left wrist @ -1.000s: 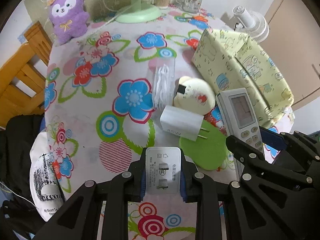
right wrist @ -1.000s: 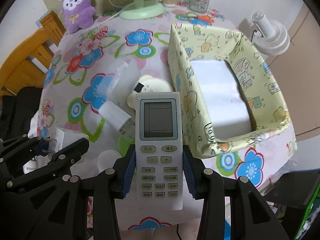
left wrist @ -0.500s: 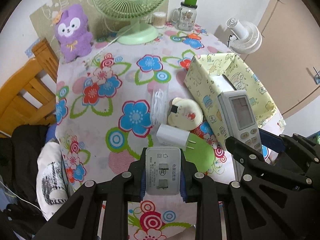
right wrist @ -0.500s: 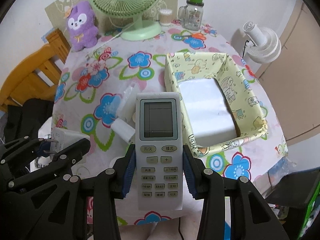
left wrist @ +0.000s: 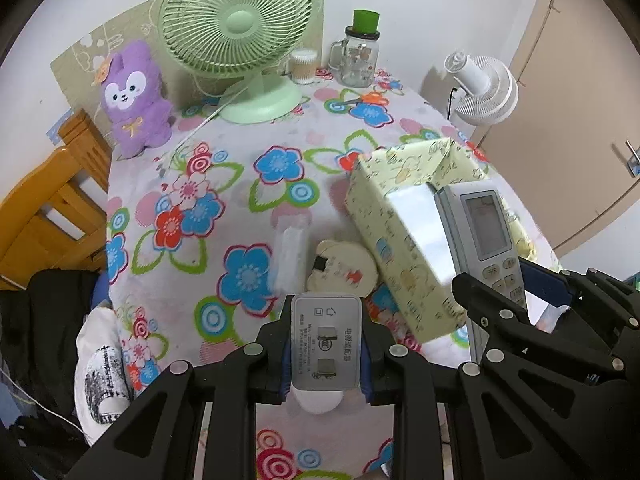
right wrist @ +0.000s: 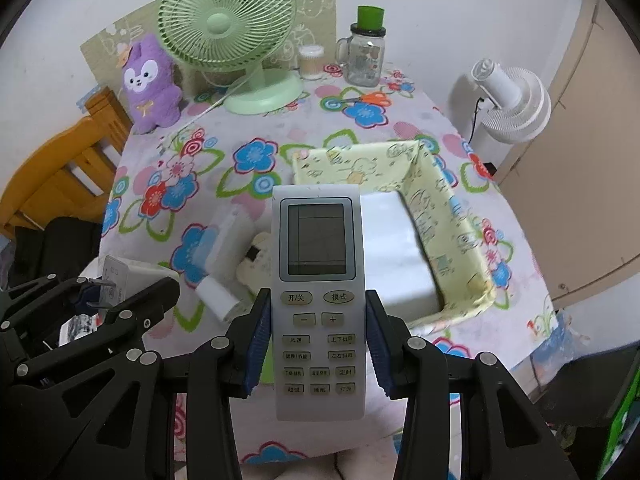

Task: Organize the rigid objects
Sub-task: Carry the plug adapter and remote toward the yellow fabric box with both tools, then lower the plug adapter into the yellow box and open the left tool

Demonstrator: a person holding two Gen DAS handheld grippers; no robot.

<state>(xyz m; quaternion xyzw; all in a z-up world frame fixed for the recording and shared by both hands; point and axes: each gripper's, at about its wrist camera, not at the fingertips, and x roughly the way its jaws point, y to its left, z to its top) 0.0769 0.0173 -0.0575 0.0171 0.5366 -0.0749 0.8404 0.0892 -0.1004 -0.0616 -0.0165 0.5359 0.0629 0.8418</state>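
My left gripper (left wrist: 325, 344) is shut on a white power adapter (left wrist: 324, 340), held above the floral table. My right gripper (right wrist: 318, 336) is shut on a grey air-conditioner remote (right wrist: 318, 280), its screen facing the camera. The remote (left wrist: 480, 236) and the right gripper also show at the right of the left wrist view. A yellow patterned box (right wrist: 452, 216) stands on the table to the right, with a white block (right wrist: 396, 256) inside. On the cloth lie a white plug charger (right wrist: 218, 298), a round cream case (left wrist: 344, 270) and a clear packet (left wrist: 290, 252).
At the table's far end stand a green fan (left wrist: 240, 36), a purple plush toy (left wrist: 134, 100), a glass jar with a green lid (left wrist: 360, 52) and a cotton-swab tub (left wrist: 304, 66). A wooden chair (left wrist: 44, 208) is at the left, a white fan (right wrist: 512, 100) at the right.
Both grippers have risen away from the table with their objects still held. The table, box and loose items look smaller and farther, and more of the far end shows.
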